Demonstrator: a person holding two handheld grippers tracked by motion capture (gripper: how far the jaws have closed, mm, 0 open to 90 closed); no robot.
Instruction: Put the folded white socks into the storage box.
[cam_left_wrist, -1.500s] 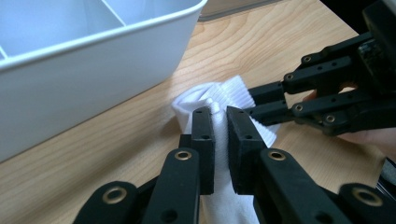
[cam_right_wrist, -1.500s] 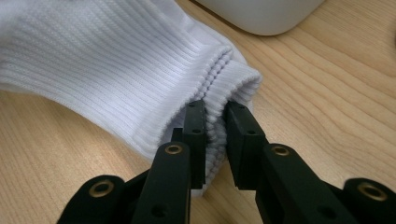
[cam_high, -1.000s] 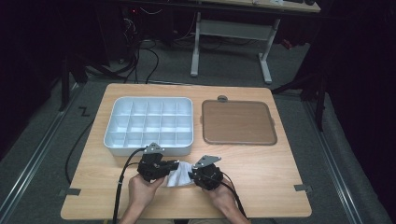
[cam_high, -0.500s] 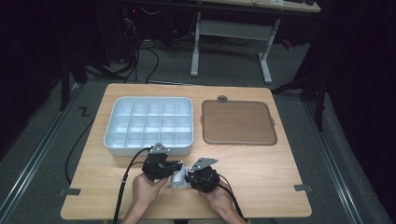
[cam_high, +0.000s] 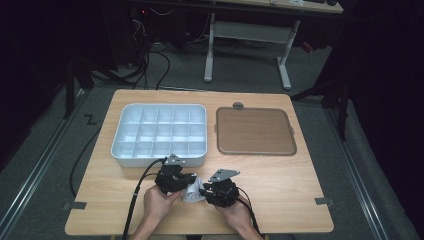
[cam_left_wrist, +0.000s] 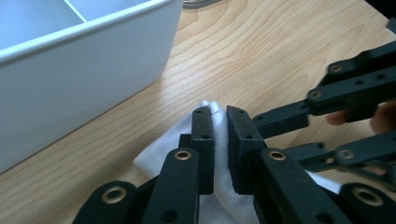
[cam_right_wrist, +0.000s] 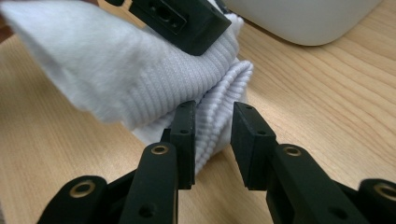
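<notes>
1. High view: sock (cam_high: 192, 192) lies on the bench (cam_high: 280, 185) near the front, between the left gripper (cam_high: 186, 182) and the right gripper (cam_high: 206, 190). White tray (cam_high: 160, 134) and brown mat (cam_high: 255, 131) sit farther back.
2. Left gripper view: left gripper (cam_left_wrist: 219, 135) pinches the sock (cam_left_wrist: 159, 151) tight.
3. Right gripper view: right gripper (cam_right_wrist: 212, 135) has just been opening; the sock's (cam_right_wrist: 140, 74) ribbed cuff sits loose between its jaws.

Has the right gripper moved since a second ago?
No. The right gripper sits at the same spot below the brown tray; only its jaws have just been opening.
</notes>
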